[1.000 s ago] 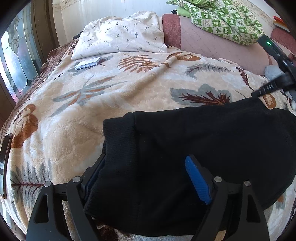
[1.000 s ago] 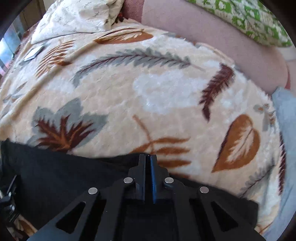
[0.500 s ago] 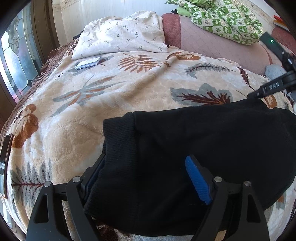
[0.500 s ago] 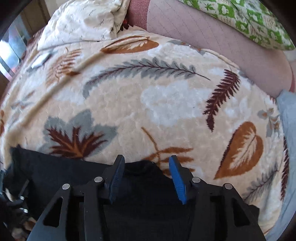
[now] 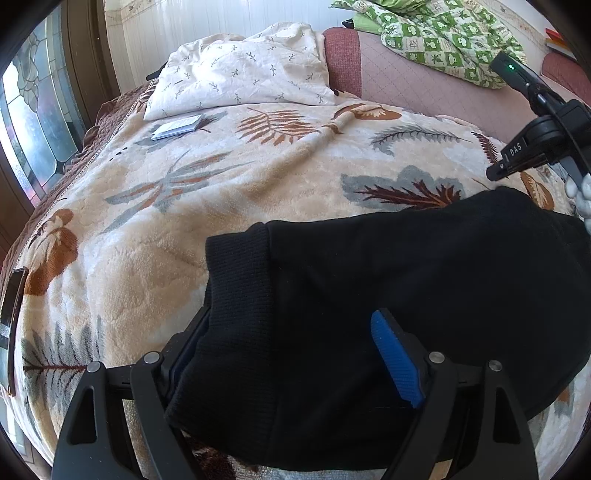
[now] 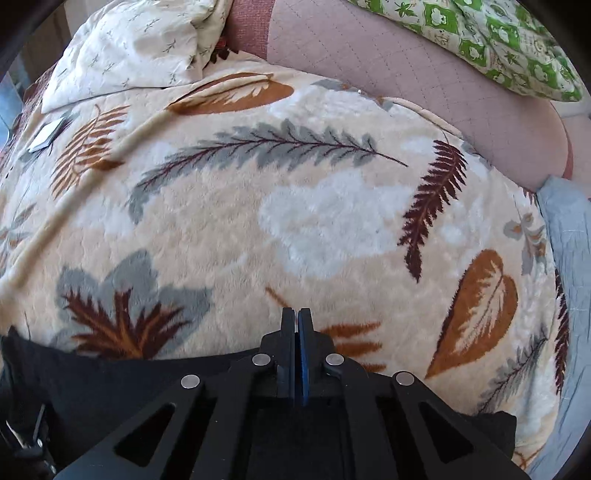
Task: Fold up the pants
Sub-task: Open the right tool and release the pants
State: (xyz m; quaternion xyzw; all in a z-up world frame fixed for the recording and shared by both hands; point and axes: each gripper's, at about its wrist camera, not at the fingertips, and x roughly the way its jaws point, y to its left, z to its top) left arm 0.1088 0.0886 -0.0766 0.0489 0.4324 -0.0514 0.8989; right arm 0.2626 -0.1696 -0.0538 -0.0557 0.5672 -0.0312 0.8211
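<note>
Black pants (image 5: 388, 288) lie folded on a leaf-patterned blanket (image 5: 221, 177), ribbed waistband to the left. My left gripper (image 5: 291, 354) is open; the waistband end lies between its fingers, draped over the left one, the blue pad (image 5: 393, 363) showing on the right. My right gripper (image 6: 296, 325) is shut with nothing between its pads, raised above the pants' far edge (image 6: 110, 384). It also shows in the left wrist view (image 5: 535, 144), at the upper right.
A white pillow (image 5: 240, 77) and a small booklet (image 5: 177, 127) lie at the bed's far left. A pink quilted bolster (image 6: 388, 62) with a green patterned quilt (image 5: 443, 33) runs along the back. A window (image 5: 33, 122) is on the left. Grey cloth (image 6: 569, 236) lies at the right.
My right gripper opened, letting go of the pants' far edge, then shut empty and lifted away. The left gripper and the pants have stayed still.
</note>
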